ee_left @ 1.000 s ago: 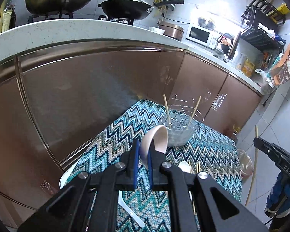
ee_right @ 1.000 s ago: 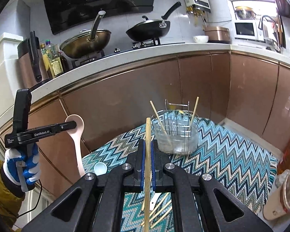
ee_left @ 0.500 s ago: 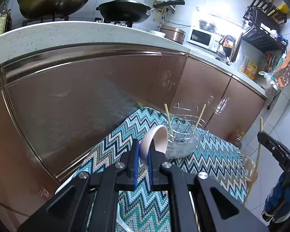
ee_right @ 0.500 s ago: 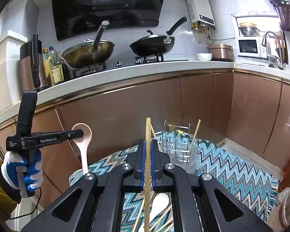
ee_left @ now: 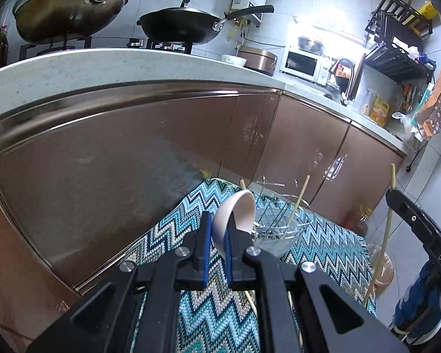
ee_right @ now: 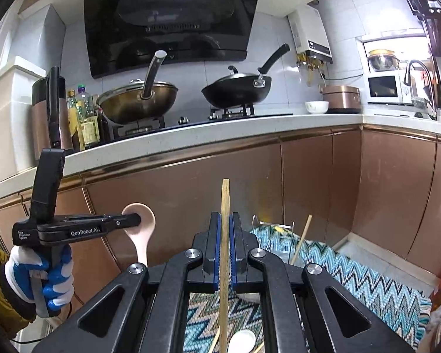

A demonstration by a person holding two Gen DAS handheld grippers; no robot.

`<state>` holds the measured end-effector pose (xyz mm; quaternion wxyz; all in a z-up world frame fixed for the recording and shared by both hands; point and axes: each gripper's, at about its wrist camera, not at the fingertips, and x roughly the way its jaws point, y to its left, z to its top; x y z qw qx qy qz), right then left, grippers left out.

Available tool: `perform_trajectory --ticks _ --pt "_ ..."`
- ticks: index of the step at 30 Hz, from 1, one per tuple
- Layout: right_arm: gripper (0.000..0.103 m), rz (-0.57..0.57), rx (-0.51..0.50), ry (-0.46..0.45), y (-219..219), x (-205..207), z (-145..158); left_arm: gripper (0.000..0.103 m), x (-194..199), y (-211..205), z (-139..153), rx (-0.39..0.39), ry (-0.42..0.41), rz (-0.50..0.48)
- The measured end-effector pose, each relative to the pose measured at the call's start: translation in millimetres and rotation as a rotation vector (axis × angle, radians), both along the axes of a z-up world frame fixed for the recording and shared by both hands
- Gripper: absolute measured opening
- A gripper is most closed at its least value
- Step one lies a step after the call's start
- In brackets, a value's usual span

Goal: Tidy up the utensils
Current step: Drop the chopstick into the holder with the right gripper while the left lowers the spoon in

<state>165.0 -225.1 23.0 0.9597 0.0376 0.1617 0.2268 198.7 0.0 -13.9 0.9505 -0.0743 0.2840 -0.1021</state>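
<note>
Both lifted — pale spoon [ee_left: 235, 214]; slim bamboo chopstick [ee_right: 225, 235].

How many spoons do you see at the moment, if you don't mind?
2: a pink spoon held in the left tool, and a white spoon lying on the cloth. Others may be hidden.

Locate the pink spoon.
The pink spoon is clamped in the left gripper, held above the zigzag cloth, just before the glass bowl.
</note>
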Motion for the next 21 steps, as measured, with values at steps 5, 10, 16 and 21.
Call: perform_trajectory --ticks 5,10,16,21 --pt "0.005 -0.003 0.025 -0.041 -2.3 8.6 9.6 0.007 8.6 -5.7 8.7 -0.008 -0.016 0.001" --pt "0.005 -0.010 0.044 -0.093 -5.4 14.1 21.0 0.007 17.3 -14.9 19.0 -0.002 -0.039 0.003" --pt "0.005 -0.017 0.072 -0.133 -8.9 25.1 28.8 0.007 30.1 -25.8 29.4 -0.005 -0.064 0.011" --pt "0.005 -0.038 0.099 -0.165 -13.5 39.0 32.0 0.007 45.8 -36.3 33.9 -0.008 -0.092 0.043"
